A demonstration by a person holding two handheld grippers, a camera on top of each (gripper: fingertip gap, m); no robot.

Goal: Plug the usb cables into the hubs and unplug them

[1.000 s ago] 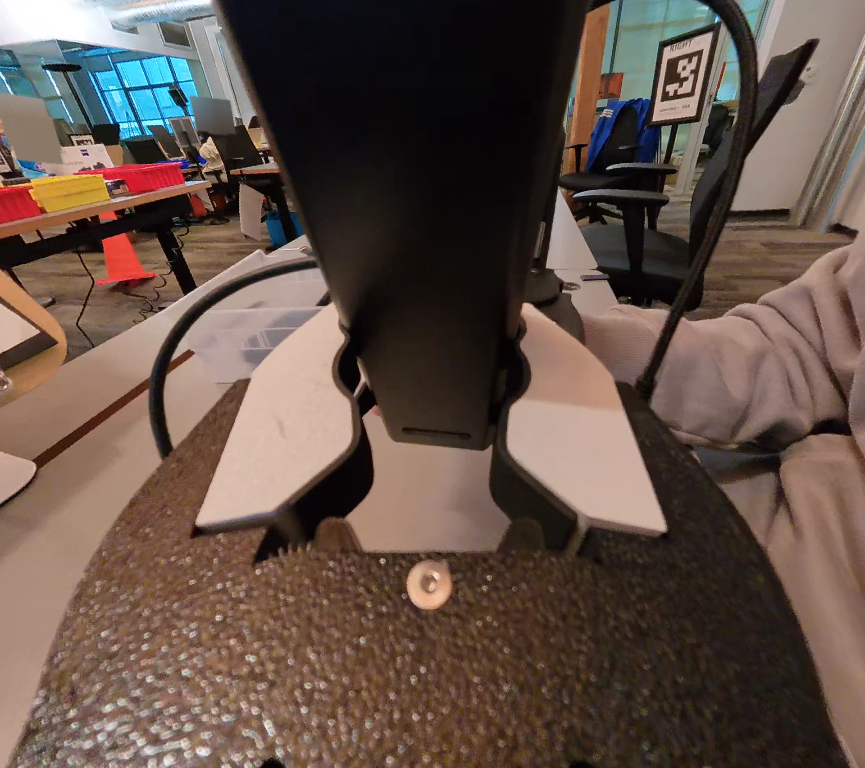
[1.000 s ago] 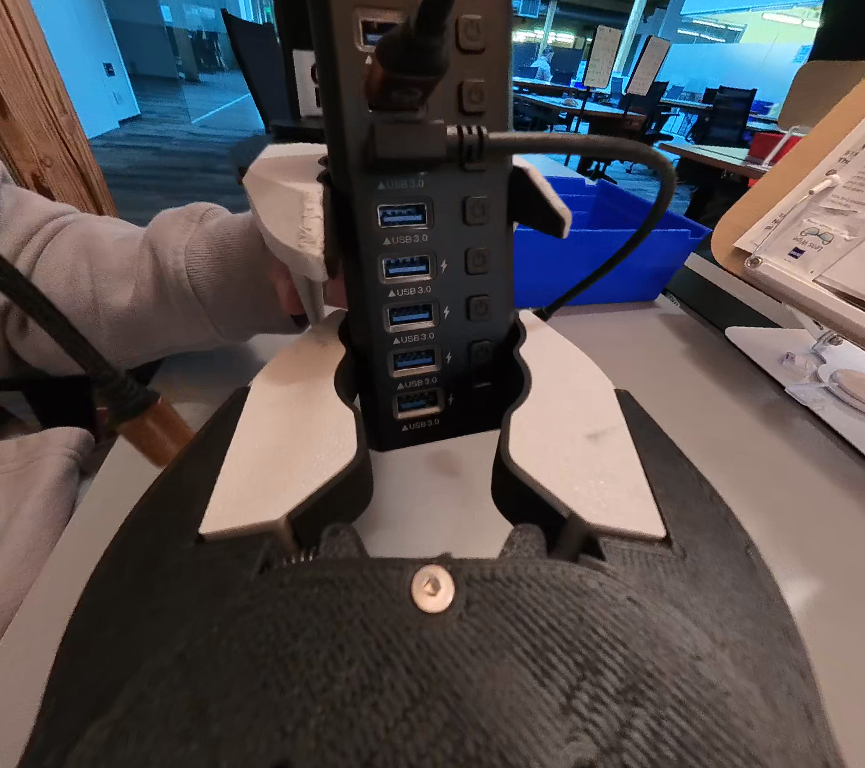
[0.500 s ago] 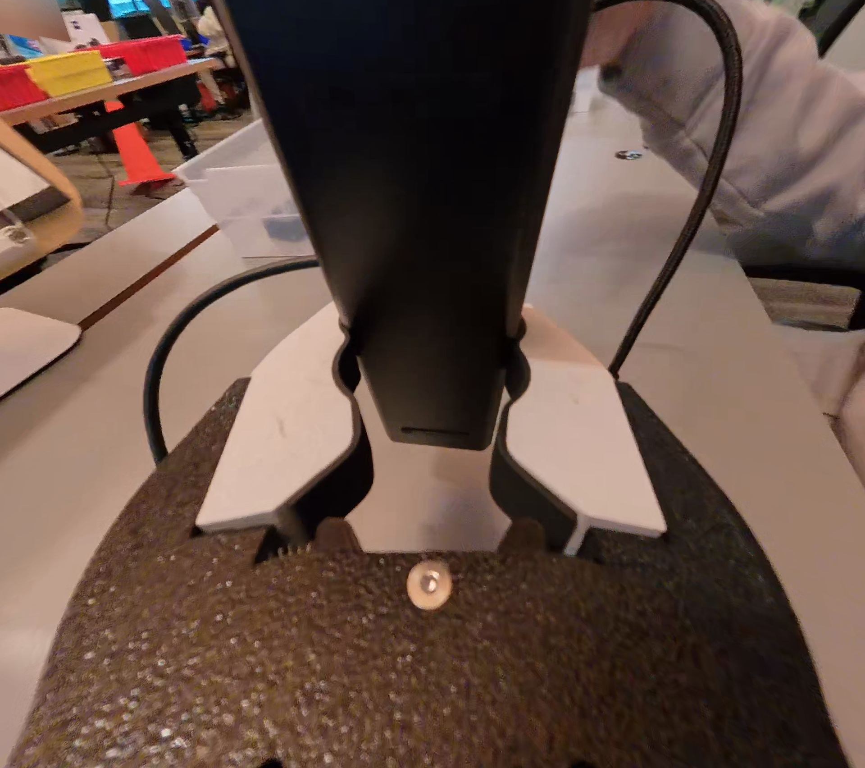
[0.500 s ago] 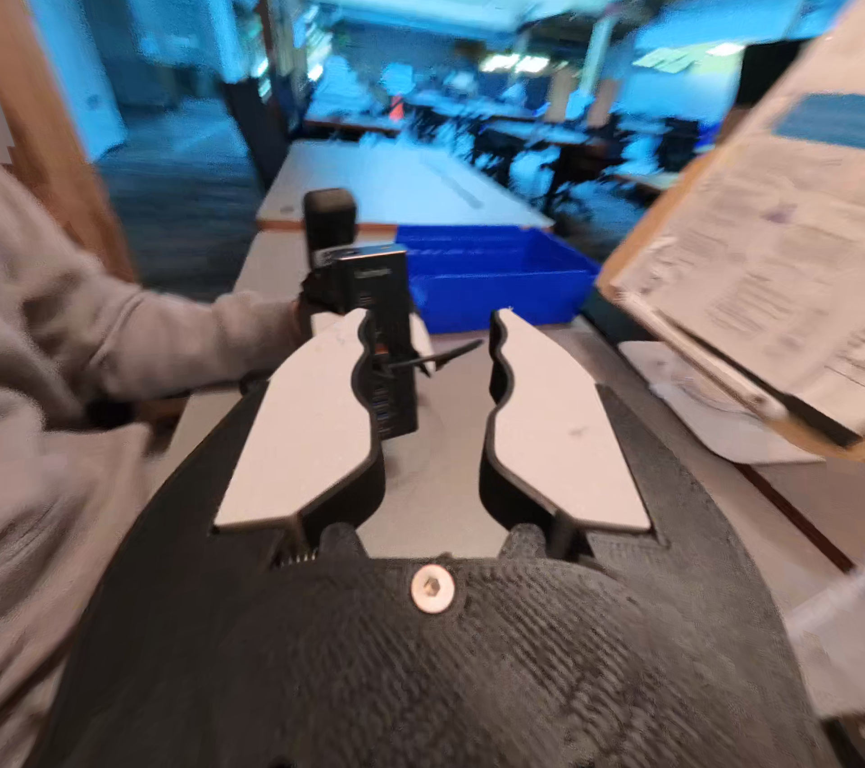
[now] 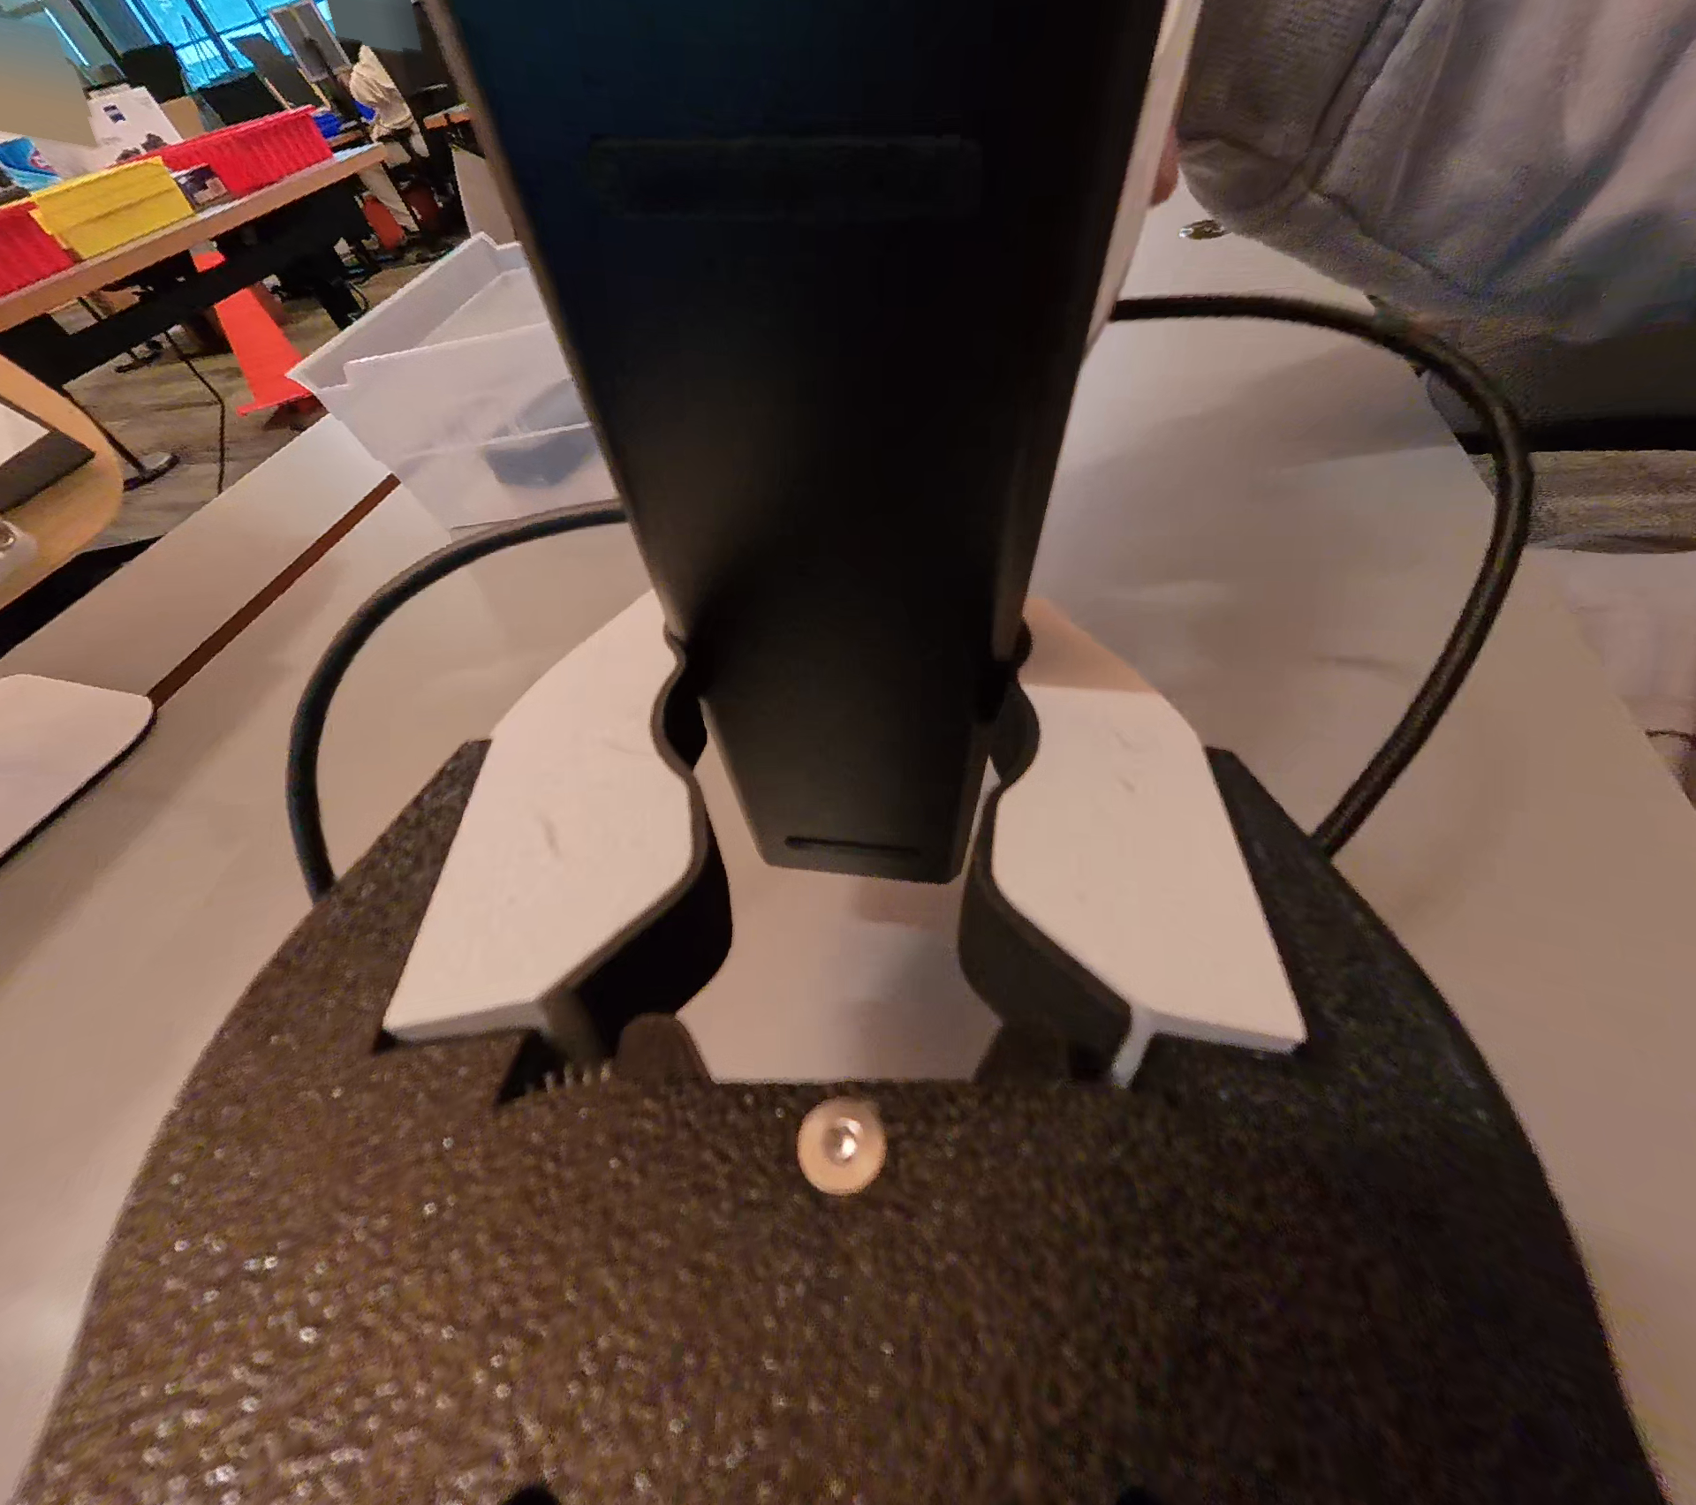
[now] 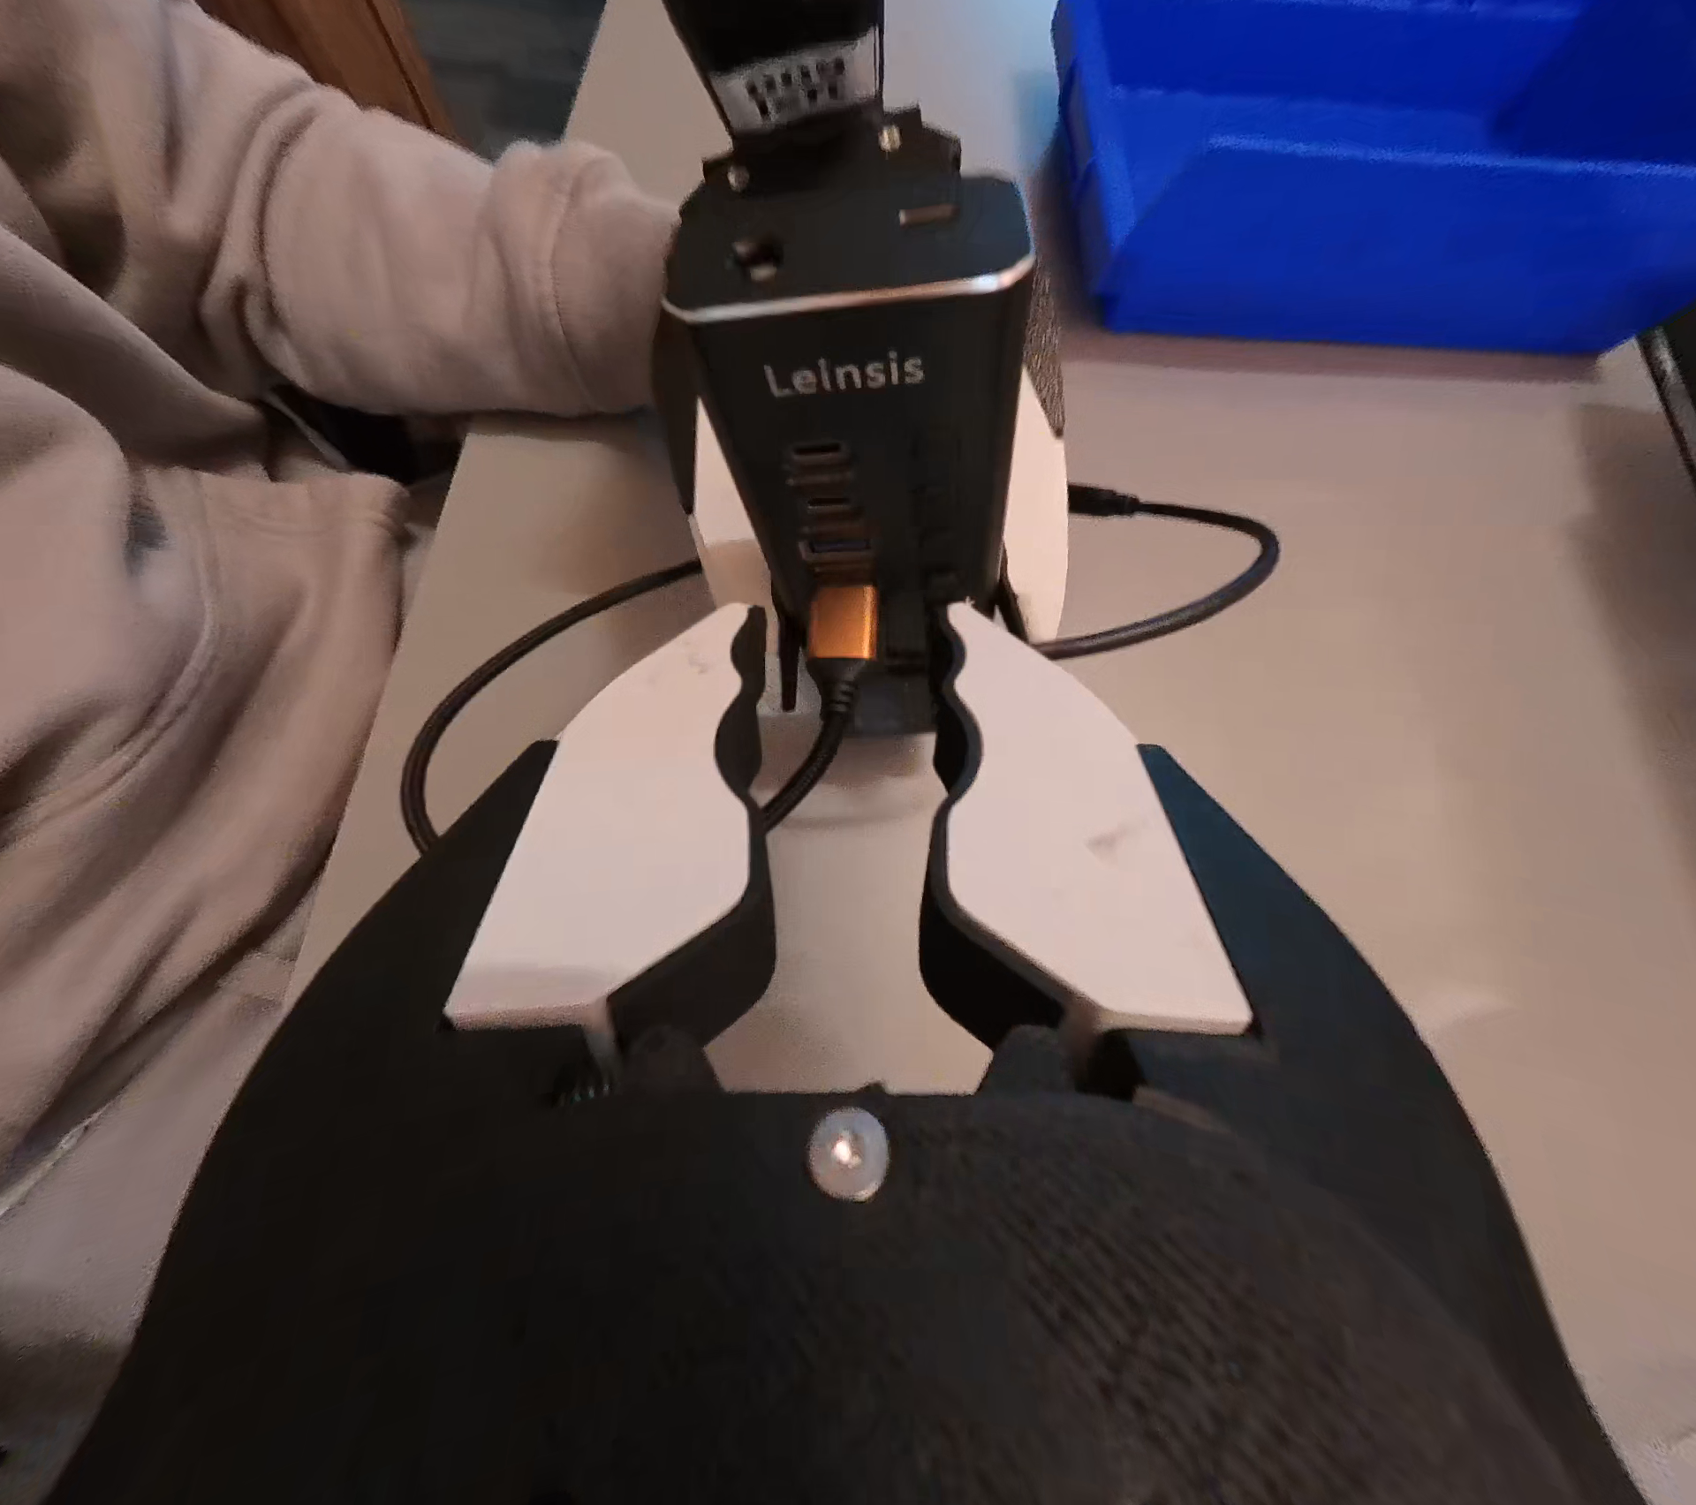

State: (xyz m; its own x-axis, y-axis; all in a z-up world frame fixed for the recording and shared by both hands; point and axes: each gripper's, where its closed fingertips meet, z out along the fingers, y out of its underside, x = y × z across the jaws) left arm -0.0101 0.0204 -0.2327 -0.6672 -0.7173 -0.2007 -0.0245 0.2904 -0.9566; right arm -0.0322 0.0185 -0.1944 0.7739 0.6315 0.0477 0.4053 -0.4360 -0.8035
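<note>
My left gripper [image 5: 844, 649] is shut on the lower end of a black USB hub [image 5: 808, 268] and holds it upright over the table, with its plain back toward this camera. In the right wrist view the hub [image 6: 853, 378] shows its port side. An orange-gold USB plug [image 6: 842, 621] sits in one port and its black braided cable [image 6: 808, 773] trails down. My right gripper [image 6: 849, 617] is open, its tips on either side of that plug and not touching it. The left gripper's white fingers [image 6: 1037, 507] show behind the hub.
A blue bin [image 6: 1377, 130] stands at the far right and a clear plastic bin [image 5: 459, 396] at the left. Black cables loop on the white table [image 5: 1193, 727], one at each side [image 5: 312, 718] [image 5: 1487, 543]. A person's grey sleeve [image 6: 229, 360] fills the left side.
My right gripper let go of the hub's lower end, opened, pulled back and now faces the orange plug from above. The left gripper kept its hold and tipped the hub down toward the table.
</note>
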